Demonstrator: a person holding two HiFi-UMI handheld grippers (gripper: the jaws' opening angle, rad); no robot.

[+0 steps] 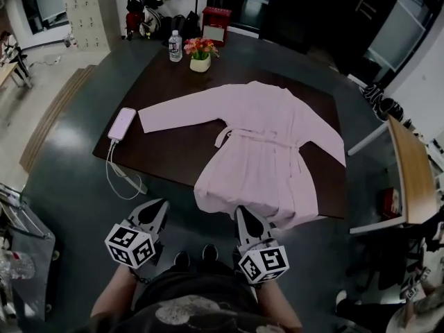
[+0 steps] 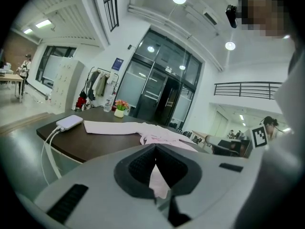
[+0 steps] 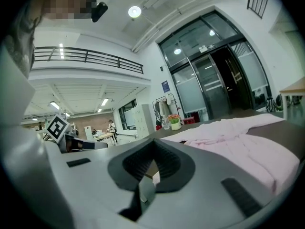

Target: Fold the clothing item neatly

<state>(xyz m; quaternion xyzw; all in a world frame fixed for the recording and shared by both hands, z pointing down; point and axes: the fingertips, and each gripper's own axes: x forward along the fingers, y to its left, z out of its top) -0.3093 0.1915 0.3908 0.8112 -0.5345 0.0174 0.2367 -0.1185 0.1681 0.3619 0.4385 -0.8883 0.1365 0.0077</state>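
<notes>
- The pink robe (image 1: pixel 267 155) lies spread flat on a dark table (image 1: pixel 173 144), in the middle of the head view. Its collar is toward the top of the frame and its hem hangs slightly over the near table edge.
- One sleeve stretches out toward the left of the frame and the other slants toward the lower right. The belt is tied across the waist.
- The right gripper (image 1: pixel 244 212) has its jaws pressed together with nothing between them. Its tip is just at the robe's hem in the lower middle of the frame, and I cannot tell whether it touches.
- The left gripper (image 1: pixel 159 205) is likewise closed and empty. It is at the lower left, short of the table edge and apart from the robe.
- A power bank (image 1: pixel 121 123) sits at the table's left edge, with its cable (image 1: pixel 121 179) looping off the side.
- A pot of flowers (image 1: pixel 200 53) and a water bottle (image 1: pixel 175 46) stand at the far edge, at the top of the frame.
</notes>
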